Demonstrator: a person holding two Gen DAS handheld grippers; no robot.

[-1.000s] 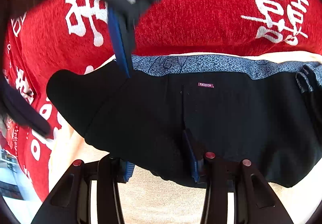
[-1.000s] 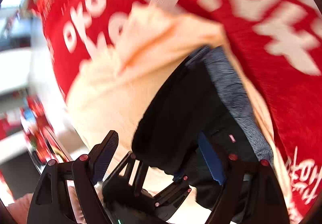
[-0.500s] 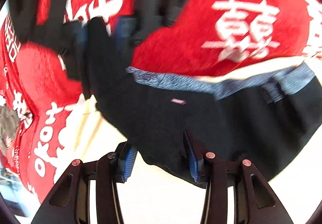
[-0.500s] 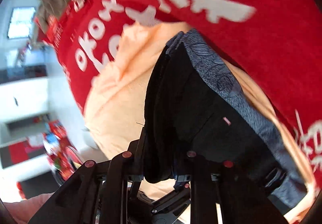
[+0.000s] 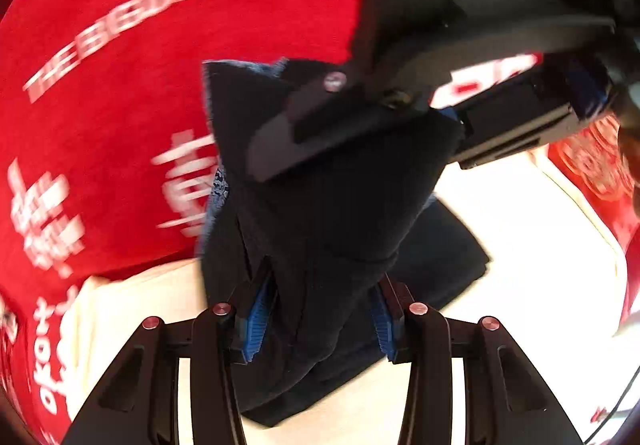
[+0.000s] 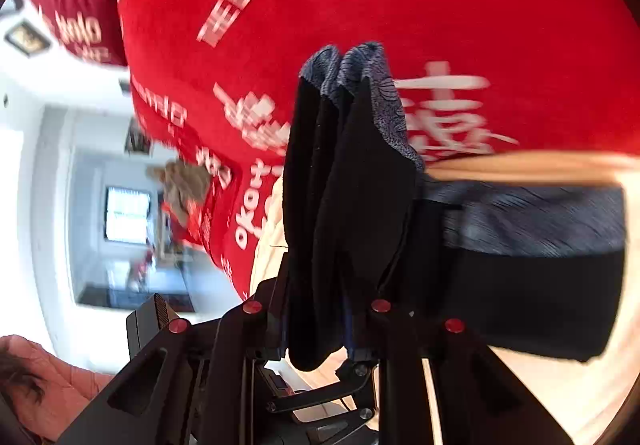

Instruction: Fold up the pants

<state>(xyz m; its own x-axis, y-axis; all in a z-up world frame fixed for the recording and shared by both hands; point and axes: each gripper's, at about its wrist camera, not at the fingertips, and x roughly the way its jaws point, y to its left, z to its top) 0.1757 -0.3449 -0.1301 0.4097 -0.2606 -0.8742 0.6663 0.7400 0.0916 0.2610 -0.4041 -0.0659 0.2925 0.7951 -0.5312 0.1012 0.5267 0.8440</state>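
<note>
My left gripper (image 5: pixel 318 319) is clamped on a bunched fold of the pants (image 5: pixel 332 213), blue pads (image 5: pixel 256 319) pressing in from both sides. My right gripper (image 6: pixel 316 329) is pinched tight on another thick wad of the same black fabric, and its jaws were closing in the last second, so that grab is fresh. From the left cam I can see the right one's body sitting on top of the pants, really close, so the two are nearly stacked.

The pants are lifted and doubled over. The grey patterned waistband (image 6: pixel 376 93) sticks up as the top edge in the right view, with a second stretch of it running off to the right. The lower part lies on the cream sheet (image 5: pixel 520 213).

Room-wise: the red blanket (image 5: pixel 120 45) with white lettering fills everything behind, and the cream sheet's edge runs just past the pants on the right. Open cream surface sits right and below. Frames are pretty blurry.
</note>
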